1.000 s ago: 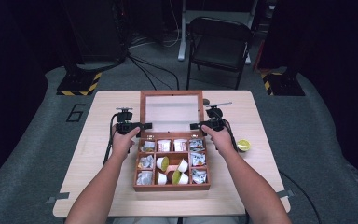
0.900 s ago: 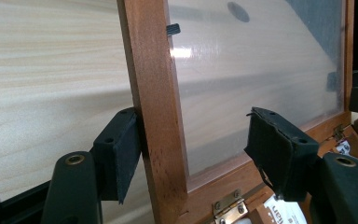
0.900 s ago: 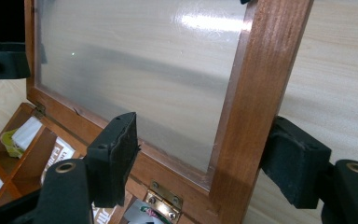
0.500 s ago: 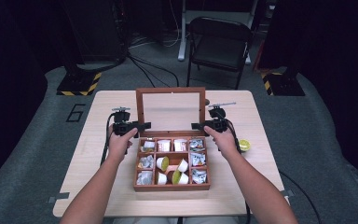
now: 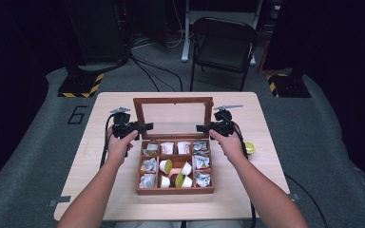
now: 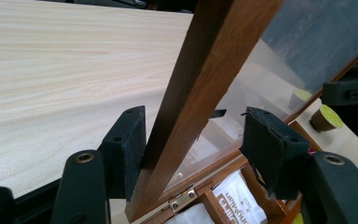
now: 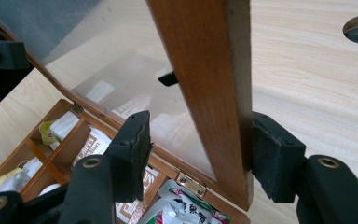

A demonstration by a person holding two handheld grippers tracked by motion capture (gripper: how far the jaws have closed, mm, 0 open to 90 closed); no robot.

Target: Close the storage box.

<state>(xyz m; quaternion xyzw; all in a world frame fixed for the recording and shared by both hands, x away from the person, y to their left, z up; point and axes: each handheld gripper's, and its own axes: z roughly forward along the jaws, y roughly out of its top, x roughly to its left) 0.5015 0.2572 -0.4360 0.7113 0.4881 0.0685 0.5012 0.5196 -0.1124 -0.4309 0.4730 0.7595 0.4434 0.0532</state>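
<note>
A wooden compartment box [image 5: 175, 167] sits in the middle of the light wood table [image 5: 85, 156], and its glass-paned lid [image 5: 173, 116] now stands close to upright on the hinges at the far edge. One second ago the lid leaned well back, showing a broad pale pane; half a second ago it was steeper; now the frame reads as a nearly vertical rectangle.

The left gripper [image 5: 145, 127] reaches in from the left and straddles the lid's left side rail [image 6: 200, 88]. In the left gripper view one pad touches the outer face of that rail while the other pad stands apart on the glass side, so the jaws are wide and not clamped. The right gripper [image 5: 203, 128] mirrors it on the right side rail [image 7: 209, 88]: in the right gripper view one pad lies against the rail's outer face, the other is off the pane with a clear gap, jaws spread. Both hands have moved slightly toward the person as the lid rose.

The nine compartments hold foil sachets [image 5: 148, 165], paper packets [image 5: 167, 147] and small capsules [image 5: 165, 166], unchanged from before. A brass hinge [image 7: 189, 183] shows at the lid's foot. One yellow-lidded capsule [image 5: 249, 147] lies on the table just right of the box, near the right hand [image 5: 229, 142], where it lay earlier.
</note>
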